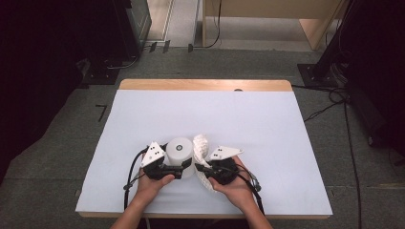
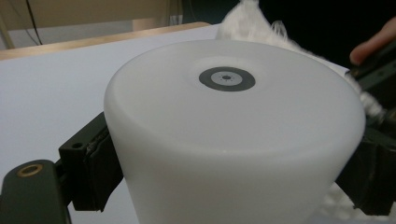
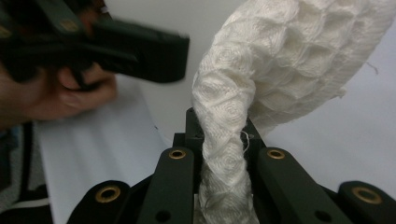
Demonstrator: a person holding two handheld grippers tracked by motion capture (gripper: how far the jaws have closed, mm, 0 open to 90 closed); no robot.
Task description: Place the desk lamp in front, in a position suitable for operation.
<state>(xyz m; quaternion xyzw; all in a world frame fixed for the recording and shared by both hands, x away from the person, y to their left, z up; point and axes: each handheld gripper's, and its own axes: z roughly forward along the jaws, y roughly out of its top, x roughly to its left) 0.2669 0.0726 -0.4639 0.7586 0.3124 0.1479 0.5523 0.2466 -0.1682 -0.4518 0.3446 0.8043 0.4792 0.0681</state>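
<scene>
A white cup-shaped container [image 1: 180, 153] stands upside down near the table's front edge, a grey round mark on its upturned base [image 2: 227, 78]. My left gripper [image 1: 177, 171] is shut on its sides, a black pad [image 2: 95, 161] pressed against each flank. Right beside the container lies a white waffle-weave cloth [image 1: 200, 145]. My right gripper [image 1: 204, 169] is shut on a bunched fold of that cloth [image 3: 233, 140], which rises between the jaws and arches over to the right. The left gripper's black body [image 3: 116, 46] shows blurred at the upper left of the right gripper view.
A white sheet [image 1: 205, 119] covers the wooden table [image 1: 205, 85]. Beyond it are grey floor, cables [image 1: 344, 109] at the right and dark equipment at the left and right.
</scene>
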